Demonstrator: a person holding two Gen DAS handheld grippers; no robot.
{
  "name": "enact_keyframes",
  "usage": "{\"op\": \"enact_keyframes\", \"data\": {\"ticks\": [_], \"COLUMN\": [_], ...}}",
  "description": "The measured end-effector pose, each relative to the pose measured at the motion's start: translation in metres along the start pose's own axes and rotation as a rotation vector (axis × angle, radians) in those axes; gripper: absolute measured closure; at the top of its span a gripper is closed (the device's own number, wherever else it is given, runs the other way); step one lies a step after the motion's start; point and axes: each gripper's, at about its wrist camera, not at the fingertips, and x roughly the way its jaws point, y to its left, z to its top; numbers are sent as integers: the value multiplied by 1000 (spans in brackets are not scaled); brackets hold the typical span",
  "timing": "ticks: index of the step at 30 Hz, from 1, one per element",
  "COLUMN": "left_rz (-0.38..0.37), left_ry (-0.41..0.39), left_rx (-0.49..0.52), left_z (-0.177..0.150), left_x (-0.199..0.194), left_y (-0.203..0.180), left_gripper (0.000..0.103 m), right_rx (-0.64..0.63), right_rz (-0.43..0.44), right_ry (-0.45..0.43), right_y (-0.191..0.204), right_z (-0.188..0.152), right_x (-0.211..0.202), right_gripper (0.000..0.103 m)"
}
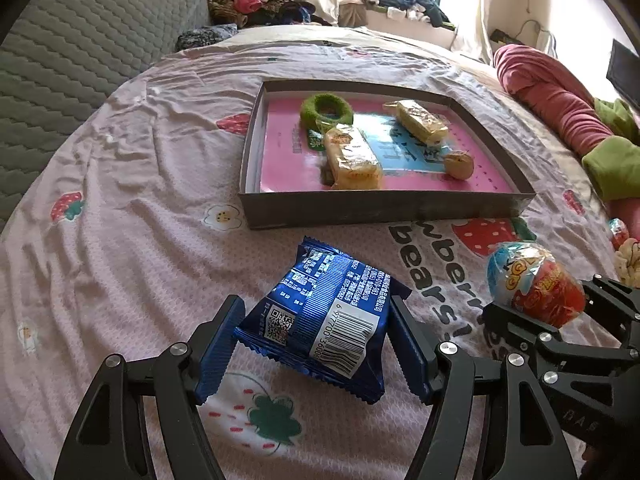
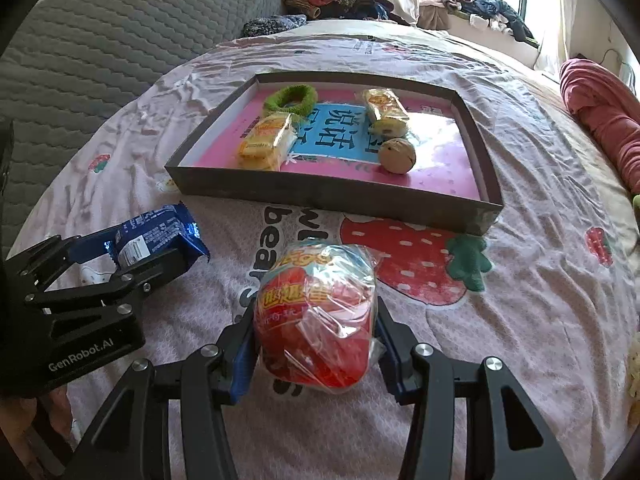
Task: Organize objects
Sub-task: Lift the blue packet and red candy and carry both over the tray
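Strawberry-print bedsheet (image 1: 132, 208) underneath, and both tongs are loaded: left tongs (image 1: 316, 340) clamped on the blue snack packet (image 1: 324, 312), right tongs (image 2: 316, 344) clamped on the red wrapped treat (image 2: 316, 316). Grey tray (image 2: 332, 200) lies straight ahead, roughly equally near both.

A blue crinkled snack packet (image 1: 320, 316), barcode up, is raised off the bed. A red egg-shaped treat in clear wrap (image 2: 316, 320) sits beside it. Beyond lies a shallow grey box (image 1: 384, 204) holding two yellow cakes, a green ring and a small round cookie.
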Motion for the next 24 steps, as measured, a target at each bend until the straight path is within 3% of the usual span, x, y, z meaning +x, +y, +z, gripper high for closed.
{"op": "enact_keyframes", "data": {"ticks": [24], "left_rz": [7], "left_ry": [-152], "left_rx": [35], "left_z": [29], "left_x": [-120], "left_y": [-31], "left_gripper": [30], "right_rx": [1], "right_rz": [-33], "right_ry": [-174], "right_y": [-4], "right_z": [16], "right_x": [-127], "right_gripper": [51]}}
